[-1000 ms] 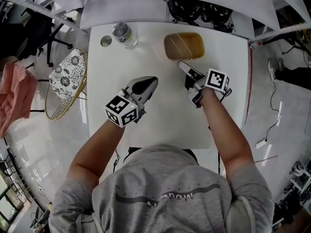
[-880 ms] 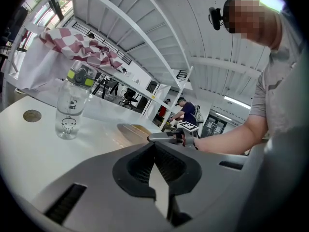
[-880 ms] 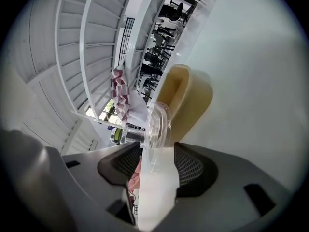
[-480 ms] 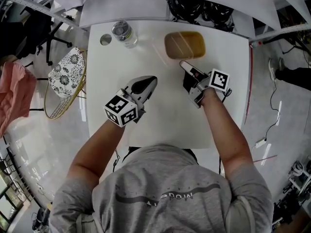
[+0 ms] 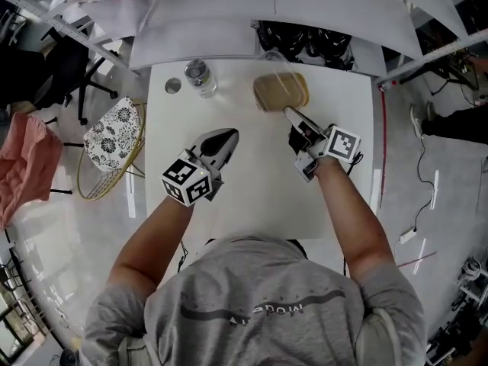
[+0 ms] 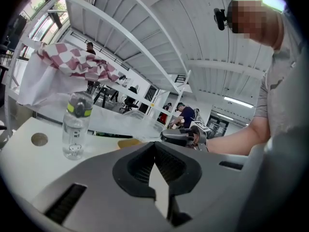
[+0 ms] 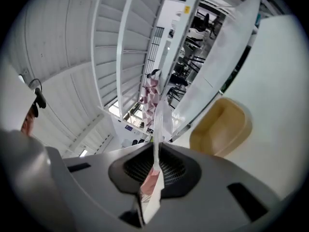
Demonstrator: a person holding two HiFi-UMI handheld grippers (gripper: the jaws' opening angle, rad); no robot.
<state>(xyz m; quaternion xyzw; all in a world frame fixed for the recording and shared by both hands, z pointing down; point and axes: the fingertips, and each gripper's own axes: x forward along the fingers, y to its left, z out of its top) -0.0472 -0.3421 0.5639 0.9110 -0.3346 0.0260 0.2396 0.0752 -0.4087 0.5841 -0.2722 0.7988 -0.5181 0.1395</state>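
The clear plastic piece (image 7: 158,122) sat clamped between the jaws of the right gripper (image 7: 157,146), which were closed thinly on its lower edge. In the right gripper view it showed edge-on. Its long axis ran straight out from the jaws and up, leaning slightly to the right at the top. It was held in the air above the far half of the white table (image 5: 252,193). In the head view the right gripper (image 5: 290,113) pointed away from the person, toward the tan container (image 5: 280,91). The clear piece itself could hardly be made out there.

One tan container (image 7: 224,127), oval and open, lay on the table just beyond the right gripper's tips.

The left gripper (image 5: 227,134) hovered over the table's middle, well apart from the right one. Its jaws (image 6: 154,146) were pressed together with nothing between them. Each gripper carried one cube with black-and-white square markers.

At the far left corner stood one water bottle (image 6: 77,124) with a yellow-green band at its cap. Its small print was too fine to read. One round disc (image 5: 173,85) lay just beside the bottle (image 5: 200,76).

Off the table's left side stood one chair with a flowered cushion (image 5: 110,132), and further left lay one pink cloth (image 5: 23,162).
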